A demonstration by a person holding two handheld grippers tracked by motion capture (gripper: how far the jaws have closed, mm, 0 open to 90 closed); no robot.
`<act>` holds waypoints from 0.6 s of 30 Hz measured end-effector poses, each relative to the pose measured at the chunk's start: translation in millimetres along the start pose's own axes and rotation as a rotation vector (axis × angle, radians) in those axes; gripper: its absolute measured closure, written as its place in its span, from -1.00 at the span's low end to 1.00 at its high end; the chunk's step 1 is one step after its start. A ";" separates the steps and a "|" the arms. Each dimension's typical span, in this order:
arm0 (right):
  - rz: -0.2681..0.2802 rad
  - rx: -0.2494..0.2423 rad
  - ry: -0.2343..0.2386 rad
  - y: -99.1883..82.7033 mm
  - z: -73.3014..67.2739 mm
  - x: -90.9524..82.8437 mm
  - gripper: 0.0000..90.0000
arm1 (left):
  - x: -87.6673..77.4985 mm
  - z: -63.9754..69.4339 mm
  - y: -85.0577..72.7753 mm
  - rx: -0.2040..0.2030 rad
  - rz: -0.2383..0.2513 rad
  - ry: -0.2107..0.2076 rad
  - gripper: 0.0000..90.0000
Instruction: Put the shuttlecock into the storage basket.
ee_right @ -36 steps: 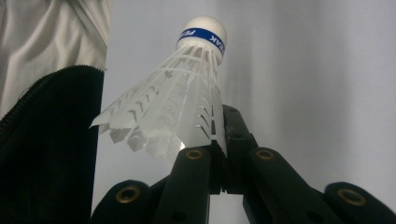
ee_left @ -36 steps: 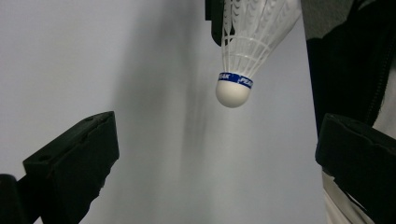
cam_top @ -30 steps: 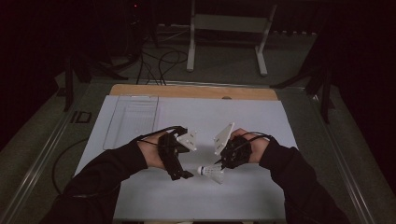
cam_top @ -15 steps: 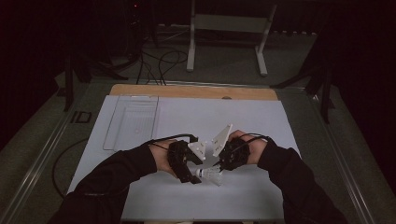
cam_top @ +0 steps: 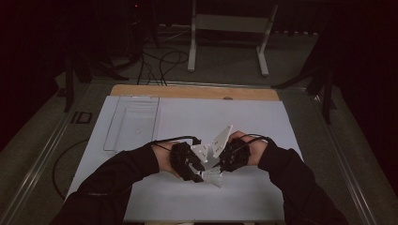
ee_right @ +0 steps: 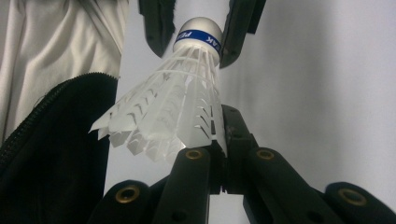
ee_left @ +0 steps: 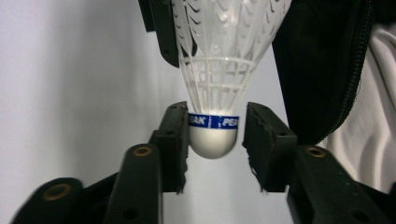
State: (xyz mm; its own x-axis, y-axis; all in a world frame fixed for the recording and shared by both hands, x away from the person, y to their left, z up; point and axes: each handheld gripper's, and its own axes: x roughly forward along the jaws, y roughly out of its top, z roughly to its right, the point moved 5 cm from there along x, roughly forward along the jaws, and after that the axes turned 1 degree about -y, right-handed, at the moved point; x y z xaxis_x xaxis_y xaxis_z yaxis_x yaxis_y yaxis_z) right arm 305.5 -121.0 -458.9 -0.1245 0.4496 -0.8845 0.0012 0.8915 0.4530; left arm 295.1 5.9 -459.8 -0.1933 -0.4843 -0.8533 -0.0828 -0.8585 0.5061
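A white plastic shuttlecock (cam_top: 213, 177) with a blue band on its cork is held between both grippers, low over the white table sheet (cam_top: 263, 122). My right gripper (cam_top: 219, 171) is shut on the edge of the skirt; in the right gripper view its jaws (ee_right: 219, 156) pinch the shuttlecock (ee_right: 173, 107) there. My left gripper (cam_top: 201, 177) has just been closing its jaws on the cork. In the left gripper view the pads (ee_left: 175, 135) flank the shuttlecock's cork (ee_left: 212, 140), the left pad pressed on it, the right one a hair off.
A clear tray (cam_top: 133, 122) lies at the table's back left. A wooden strip (cam_top: 187, 91) runs along the far edge. Beyond it a white stand (cam_top: 225, 28) and cables sit on the dark floor. A dark sleeve (ee_left: 317, 70) hangs close by the shuttlecock.
The left hand came in from the left to the right hand, and its jaws closed around the shuttlecock's cork. The right hand kept still with the skirt in its grip.
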 end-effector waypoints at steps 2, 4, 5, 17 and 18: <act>-0.003 -0.001 -0.003 0.5 0.1 -0.8 0.99 | -0.2 0.8 0.1 0.002 0.005 0.005 0.43; 0.003 -0.006 -0.001 0.8 0.7 -0.9 0.99 | -0.8 1.0 -0.1 0.012 0.004 0.002 0.45; 0.003 -0.005 -0.001 0.9 0.3 -0.9 0.99 | -1.0 1.3 -0.3 0.016 0.006 0.006 0.45; 0.010 -0.005 0.011 1.4 0.5 0.2 0.95 | -4.2 0.3 -2.9 0.030 -0.003 -0.018 0.46; 0.012 0.002 0.010 1.5 0.0 0.7 0.91 | -4.9 0.1 -3.1 0.021 0.003 -0.018 0.46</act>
State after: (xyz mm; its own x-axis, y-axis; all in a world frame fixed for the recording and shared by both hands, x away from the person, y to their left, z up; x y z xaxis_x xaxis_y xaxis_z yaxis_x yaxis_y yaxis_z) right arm 305.4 -119.4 -458.8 -0.1341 0.4601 -0.8777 0.0044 0.8860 0.4637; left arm 296.2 11.0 -457.1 -0.2110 -0.4833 -0.8496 -0.1030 -0.8534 0.5110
